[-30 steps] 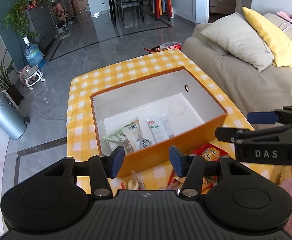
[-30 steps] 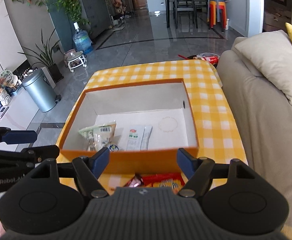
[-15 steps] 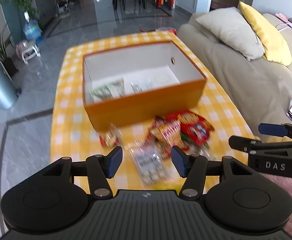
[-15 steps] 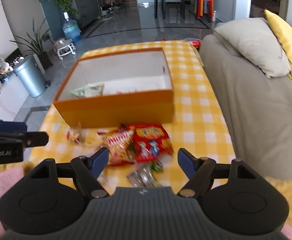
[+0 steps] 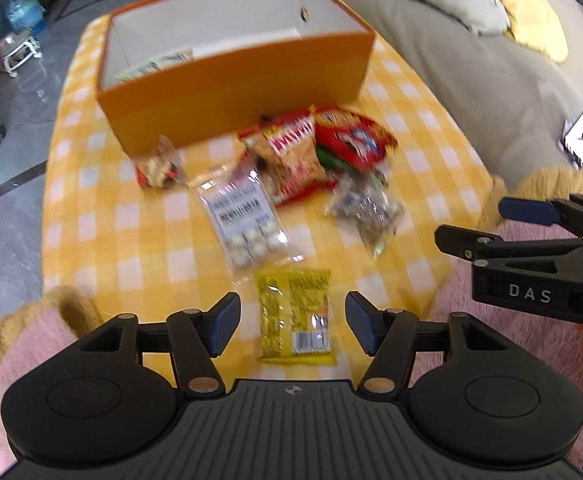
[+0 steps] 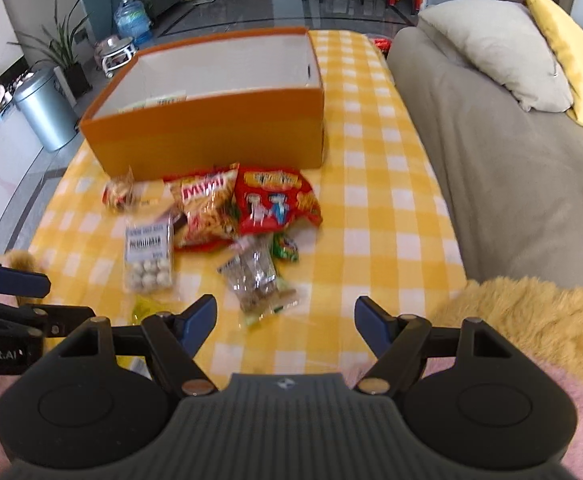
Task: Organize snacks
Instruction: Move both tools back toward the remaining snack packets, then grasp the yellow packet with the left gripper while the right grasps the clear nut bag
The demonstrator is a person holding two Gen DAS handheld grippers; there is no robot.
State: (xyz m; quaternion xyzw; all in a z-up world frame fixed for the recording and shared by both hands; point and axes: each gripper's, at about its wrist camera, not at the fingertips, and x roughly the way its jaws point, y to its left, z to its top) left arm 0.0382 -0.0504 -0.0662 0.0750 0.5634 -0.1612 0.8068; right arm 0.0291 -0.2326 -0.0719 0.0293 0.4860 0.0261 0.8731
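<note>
Left gripper (image 5: pixel 291 326), jaws opening and empty, straddles a yellow snack packet (image 5: pixel 294 316) on the table (image 5: pixel 91 216); right gripper (image 6: pixel 285 322) hangs open above loose snacks, the orange box (image 6: pixel 211 136) waiting beyond

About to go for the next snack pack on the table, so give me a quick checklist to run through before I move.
1. Left tongs empty: ok, jaws opening, nothing pressed between the pads.
2. Left tongs lined up on a target: ok, the yellow packet lies flat between the jaws.
3. Right tongs empty and open: ok; only bare tablecloth between them.
4. Orange box open, with room: ok, few packs inside.
5. Target free of other snacks: ok, the clear bag of white balls lies just beyond it, apart.
6. Contact with the packet: cannot tell.
</note>
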